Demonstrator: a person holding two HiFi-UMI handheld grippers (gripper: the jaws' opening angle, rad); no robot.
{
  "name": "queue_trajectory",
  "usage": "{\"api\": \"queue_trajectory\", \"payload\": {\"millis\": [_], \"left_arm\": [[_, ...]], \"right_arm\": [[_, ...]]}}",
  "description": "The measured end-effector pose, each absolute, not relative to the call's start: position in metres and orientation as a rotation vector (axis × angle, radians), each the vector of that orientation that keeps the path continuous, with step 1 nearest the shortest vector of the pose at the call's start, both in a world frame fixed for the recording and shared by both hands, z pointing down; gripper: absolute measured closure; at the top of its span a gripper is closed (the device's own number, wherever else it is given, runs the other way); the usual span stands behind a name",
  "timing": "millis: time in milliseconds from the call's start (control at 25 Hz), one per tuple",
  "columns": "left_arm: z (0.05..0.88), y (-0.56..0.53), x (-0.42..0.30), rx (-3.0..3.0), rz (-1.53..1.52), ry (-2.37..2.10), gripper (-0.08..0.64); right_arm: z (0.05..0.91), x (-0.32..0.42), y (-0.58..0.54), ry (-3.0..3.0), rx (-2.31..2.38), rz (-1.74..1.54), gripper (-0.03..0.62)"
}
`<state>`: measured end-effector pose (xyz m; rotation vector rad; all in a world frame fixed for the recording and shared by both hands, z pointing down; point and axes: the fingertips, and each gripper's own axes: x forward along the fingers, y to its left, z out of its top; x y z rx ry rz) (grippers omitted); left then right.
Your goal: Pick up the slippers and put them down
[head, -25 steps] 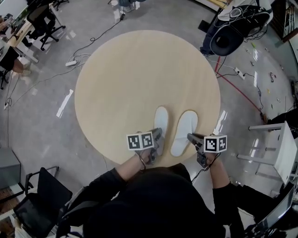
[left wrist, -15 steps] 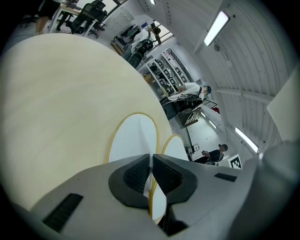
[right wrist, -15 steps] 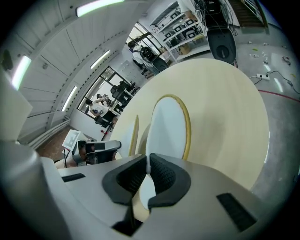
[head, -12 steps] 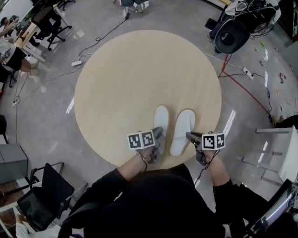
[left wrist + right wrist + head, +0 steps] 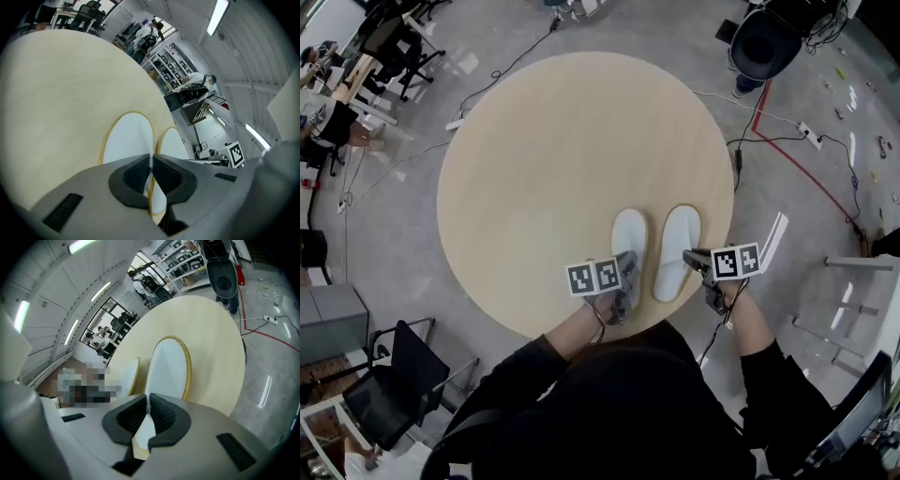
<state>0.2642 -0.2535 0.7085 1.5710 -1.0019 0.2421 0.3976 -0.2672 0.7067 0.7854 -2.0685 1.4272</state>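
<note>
Head view, one round table (image 5: 553, 159): left gripper (image 5: 625, 270) jaws clamp the left slipper (image 5: 629, 234), right gripper (image 5: 695, 258) jaws clamp the right slipper (image 5: 680, 246), so two slippers total.

The round pale table (image 5: 534, 169) bears the left slipper (image 5: 629, 239) and right slipper (image 5: 678, 248) side by side near its edge.

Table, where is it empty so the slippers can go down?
The table is bare from its far rim to the toes of the left slipper and right slipper, and out to its left rim. Crowded: the near edge, where the left gripper and right gripper clamp the heels.
</note>
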Motion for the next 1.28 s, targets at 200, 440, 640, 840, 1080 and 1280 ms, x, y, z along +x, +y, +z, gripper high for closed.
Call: {"api": "queue_trajectory", "payload": {"millis": [200,440,640,840,1080,1280], "left_arm": [[0.719,-0.278,0.308,1.608,0.281,-0.988,0.525],[0.731,-0.301,0.336,1.645,0.346,-1.001,0.525],[0.735,-0.31,0.346,1.648,0.348,-1.001,0.525],[0.734,-0.306,0.346,1.674,0.363,-1.006,0.525],[0.727,-0.299,0.342,1.681,0.408,-1.037,0.517],[0.715,-0.281,0.325,1.671,0.38,-1.061,0.403]], "right_arm": [[0.722,0.426,-0.284,-2.034,0.745,1.415,0.561],[0.737,0.452,-0.299,-2.003,0.732,1.352,0.561],[0.738,0.462,-0.311,-2.009,0.748,1.333,0.561],[0.735,0.458,-0.31,-2.031,0.769,1.367,0.56],[0.73,0.459,-0.31,-2.066,0.82,1.317,0.428],[0.708,0.475,-0.312,-2.132,1.061,1.386,0.403]]}}
